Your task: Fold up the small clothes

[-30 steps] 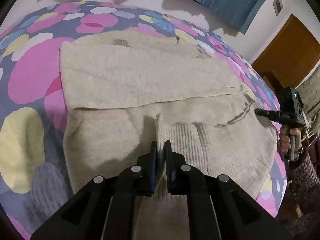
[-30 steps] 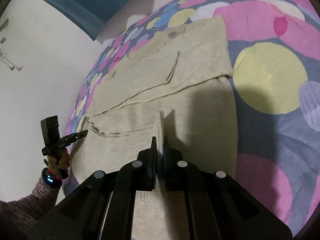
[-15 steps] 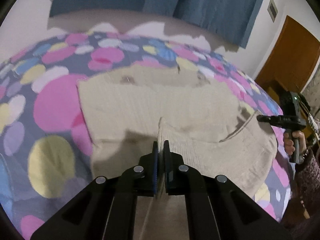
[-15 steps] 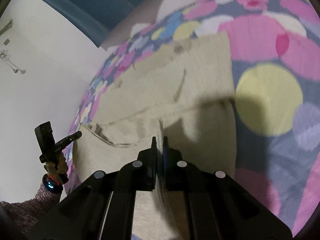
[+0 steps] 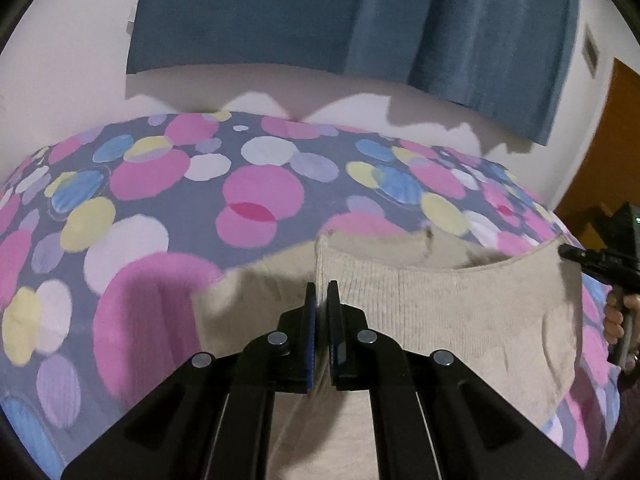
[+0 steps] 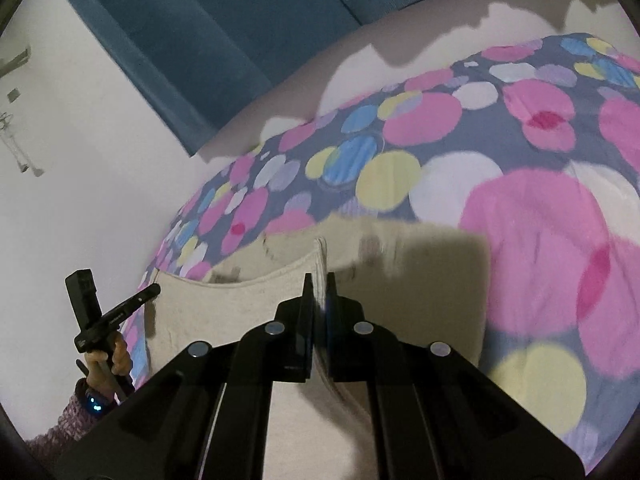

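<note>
polka-dotted bedspread [image 5: 248,200] in pinks, yellows and blues on grey fills the middle of both views, with a blue curtain [image 5: 360,20] across the top and a brown door [image 5: 612,140] at the right edge of the left wrist view. a second ago the beige knit garment [image 5: 460,312] covered most of each frame, lying flat; now it takes up only the lower centre and much more bedspread shows above it. its near ribbed edge has come up off the bed and hangs as a raised sheet between the two tools, sagging a little in the middle, while the far part lies flat behind it in shadow. i judge this as the near half being carried over the far half, so the fold is under way and not yet laid down.

the garment looks soft and thick, plain beige, ribbed along the lifted hem, with a small dark mark near its far edge. in the right wrist view it [image 6: 224,312] sits at lower centre and lower left.

the left gripper [image 5: 321,292] is clamped fully onto the ribbed edge, cloth pinched between its pads. the right gripper [image 6: 316,284] is likewise closed tight on the other corner of that edge. a hand [image 6: 114,356] in a knitted sleeve grips the left tool's handle at lower left.
</note>
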Available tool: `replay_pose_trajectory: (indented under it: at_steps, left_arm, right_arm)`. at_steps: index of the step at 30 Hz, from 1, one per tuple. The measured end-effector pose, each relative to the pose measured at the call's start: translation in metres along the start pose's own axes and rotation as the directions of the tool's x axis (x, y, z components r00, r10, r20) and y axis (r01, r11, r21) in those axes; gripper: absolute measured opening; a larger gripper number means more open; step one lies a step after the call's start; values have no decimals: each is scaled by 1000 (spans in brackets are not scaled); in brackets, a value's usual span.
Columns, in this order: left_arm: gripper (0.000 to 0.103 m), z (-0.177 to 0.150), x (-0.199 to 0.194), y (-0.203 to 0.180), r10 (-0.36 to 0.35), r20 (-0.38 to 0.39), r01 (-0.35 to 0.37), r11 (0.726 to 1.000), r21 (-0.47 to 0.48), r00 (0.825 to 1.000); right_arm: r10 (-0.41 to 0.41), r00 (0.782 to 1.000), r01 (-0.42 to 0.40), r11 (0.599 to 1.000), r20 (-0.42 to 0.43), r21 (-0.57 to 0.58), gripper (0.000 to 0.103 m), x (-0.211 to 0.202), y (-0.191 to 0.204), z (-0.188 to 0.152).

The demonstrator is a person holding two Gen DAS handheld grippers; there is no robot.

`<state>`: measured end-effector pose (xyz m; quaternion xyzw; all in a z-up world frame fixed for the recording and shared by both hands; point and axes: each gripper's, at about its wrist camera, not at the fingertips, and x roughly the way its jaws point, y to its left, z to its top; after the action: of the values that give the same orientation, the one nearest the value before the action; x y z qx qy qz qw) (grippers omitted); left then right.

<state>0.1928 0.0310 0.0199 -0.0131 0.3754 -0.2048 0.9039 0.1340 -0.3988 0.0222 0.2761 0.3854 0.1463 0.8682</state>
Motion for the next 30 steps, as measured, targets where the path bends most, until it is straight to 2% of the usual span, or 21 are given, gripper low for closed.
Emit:
replay_pose_trajectory:
  at_steps: [8,17,23,30]
  left_arm:
    - [5,20,71,26,66,-54,-69,995,-68,996]
    - [5,9,100,46,110,-119,-122,988,-94,987]
    - [5,0,111,56,107,-150,-126,985,-121,983]
    - [5,-3,116,56,106,-151,-125,985,-117,983]
  right_arm:
    - [-53,998,56,996,-35,65,4,67,-37,33]
    - [-82,990,98,985,-116,140,4,123,-77,30]
    - [-68,989,91,979,-130,184,4,133,-91,23]
    - [-49,990,75,978,-134,196,4,134,-94,24]
